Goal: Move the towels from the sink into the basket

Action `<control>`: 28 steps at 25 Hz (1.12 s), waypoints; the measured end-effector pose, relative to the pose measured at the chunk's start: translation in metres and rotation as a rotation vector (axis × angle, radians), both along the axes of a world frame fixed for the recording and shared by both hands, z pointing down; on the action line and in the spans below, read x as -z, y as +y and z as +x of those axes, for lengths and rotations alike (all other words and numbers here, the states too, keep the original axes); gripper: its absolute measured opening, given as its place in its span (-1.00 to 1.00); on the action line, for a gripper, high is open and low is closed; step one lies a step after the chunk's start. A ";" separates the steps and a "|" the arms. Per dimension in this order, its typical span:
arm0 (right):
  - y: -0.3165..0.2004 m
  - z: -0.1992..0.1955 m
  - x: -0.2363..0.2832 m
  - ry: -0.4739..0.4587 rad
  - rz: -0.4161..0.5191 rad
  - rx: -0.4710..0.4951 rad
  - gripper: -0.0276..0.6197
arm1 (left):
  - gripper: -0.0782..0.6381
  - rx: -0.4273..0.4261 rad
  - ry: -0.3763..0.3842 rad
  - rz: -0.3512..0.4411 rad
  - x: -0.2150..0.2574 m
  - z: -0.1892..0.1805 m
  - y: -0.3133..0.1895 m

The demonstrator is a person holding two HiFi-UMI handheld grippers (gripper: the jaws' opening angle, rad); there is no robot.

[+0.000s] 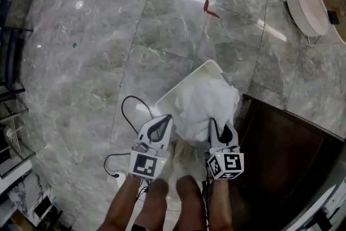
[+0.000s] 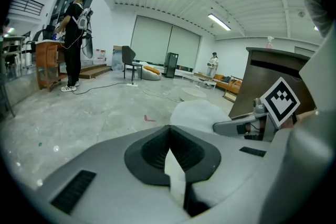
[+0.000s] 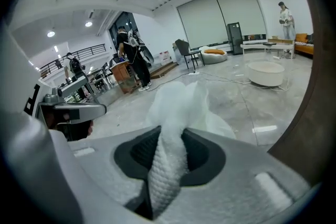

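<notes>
Currently the person is holding one bunched white towel [image 1: 206, 104] with both tools at once. The left gripper [image 1: 162, 123] is pinching a thin edge of the cloth: in the left gripper view its jaws are lying closed with only a narrow white strip [image 2: 176, 176] between the pads, and the bulk of the towel is bulging just ahead of them and to their right. The right gripper [image 1: 219, 126] is clamping a thicker, twisted fold [image 3: 167, 165], which is filling the gap between its jaws and spilling out beyond their tips.

From the head view, the towel is hanging directly ahead of both pairs of jaws and over the white basket [image 1: 186, 81], which is standing on the marble floor [image 1: 108, 35] beyond the tips. Whether the cloth is already resting inside the basket cannot be told. A dark cabinet [image 1: 281, 149] is standing to the right of the right jaws; no sink is showing in any view.

Judging by this, the drop-off step is under way. The next move is probably calling for both jaws to go lower over the basket's opening and then part, so that the whole bundle is landing inside the rim and not draping over the edge nearest the cabinet.
</notes>
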State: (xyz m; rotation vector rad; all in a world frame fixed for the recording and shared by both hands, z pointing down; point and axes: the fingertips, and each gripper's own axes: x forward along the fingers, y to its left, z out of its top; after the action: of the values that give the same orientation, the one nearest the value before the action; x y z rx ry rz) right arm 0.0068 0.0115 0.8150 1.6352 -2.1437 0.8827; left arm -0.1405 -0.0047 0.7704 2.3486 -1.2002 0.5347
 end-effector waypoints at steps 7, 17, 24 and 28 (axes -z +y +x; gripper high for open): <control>0.001 0.005 -0.066 -0.003 -0.040 0.012 -0.61 | -0.76 0.025 0.002 -0.030 -0.050 0.002 0.002; 0.000 0.003 -0.084 -0.081 -0.040 0.019 -0.10 | -0.76 0.049 -0.004 -0.067 -0.068 0.002 0.003; -0.005 0.006 -0.084 -0.077 -0.051 0.009 0.18 | -0.76 0.028 0.010 -0.057 -0.066 0.012 0.000; -0.007 0.007 -0.076 -0.057 -0.038 0.015 0.18 | -0.76 0.020 0.013 -0.047 -0.060 0.013 -0.003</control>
State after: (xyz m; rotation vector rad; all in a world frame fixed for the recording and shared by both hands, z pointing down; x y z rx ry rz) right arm 0.0139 0.0043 0.8909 1.5920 -2.1601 0.9714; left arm -0.1271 -0.0079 0.8302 2.2952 -1.1907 0.5343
